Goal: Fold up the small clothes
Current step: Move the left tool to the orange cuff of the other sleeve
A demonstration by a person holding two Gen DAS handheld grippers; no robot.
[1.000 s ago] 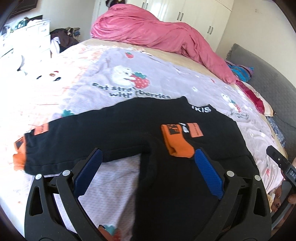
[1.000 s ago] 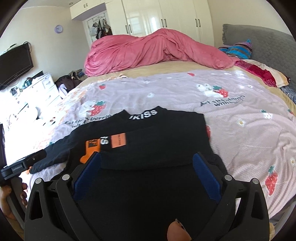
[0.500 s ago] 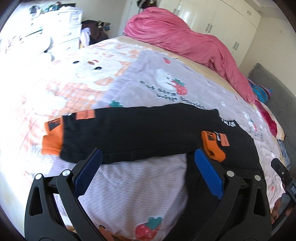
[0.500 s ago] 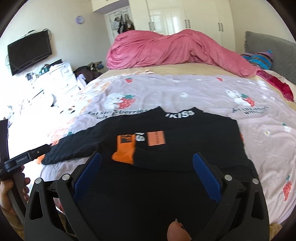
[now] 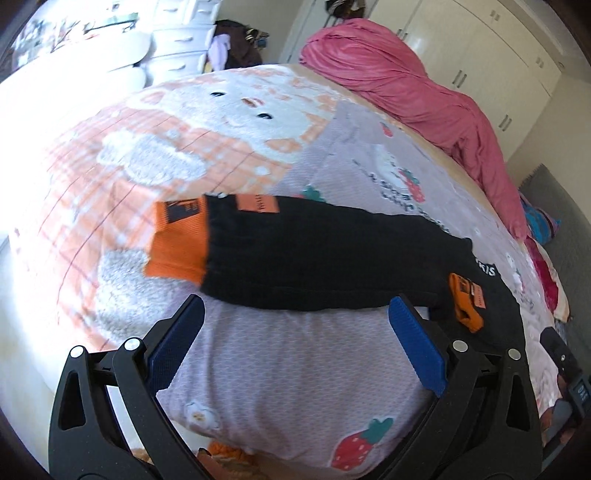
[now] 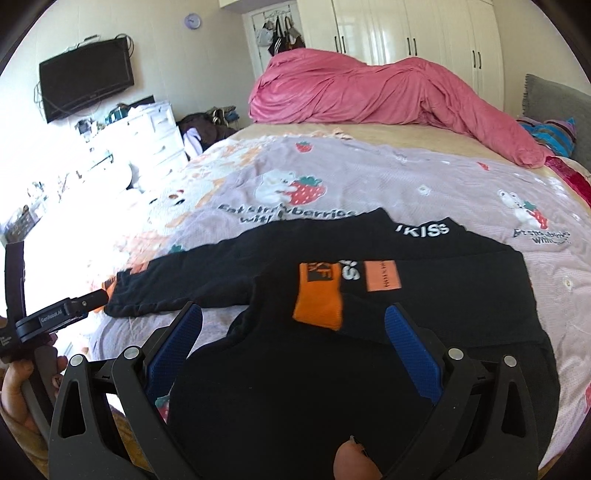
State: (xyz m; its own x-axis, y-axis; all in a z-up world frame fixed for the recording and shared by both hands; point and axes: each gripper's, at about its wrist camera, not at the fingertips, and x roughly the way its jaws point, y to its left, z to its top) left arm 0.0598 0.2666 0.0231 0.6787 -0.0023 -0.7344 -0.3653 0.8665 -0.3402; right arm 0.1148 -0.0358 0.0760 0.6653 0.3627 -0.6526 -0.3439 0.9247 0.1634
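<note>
Black sweater (image 6: pixel 354 369): small, laid flat on the bed's strawberry-print cover (image 6: pixel 443 184), collar lettered "KISS" on the far side. One sleeve, with orange cuff (image 6: pixel 317 299), is folded across the chest; the other sleeve (image 5: pixel 314 254) lies stretched out sideways, its orange cuff (image 5: pixel 179 240) at the end.

Right gripper (image 6: pixel 293 341): jaws wide apart, empty, poised over the sweater's lower body.

Left gripper (image 5: pixel 293 336): jaws wide apart, empty, just short of the outstretched sleeve, bare cover between its fingers; contact with the cloth appears unlikely, though the edge is blurred.

Pink duvet (image 6: pixel 369 92): heaped at the far end of the bed.

White wardrobe (image 6: pixel 406 33): behind it, against the wall.
</note>
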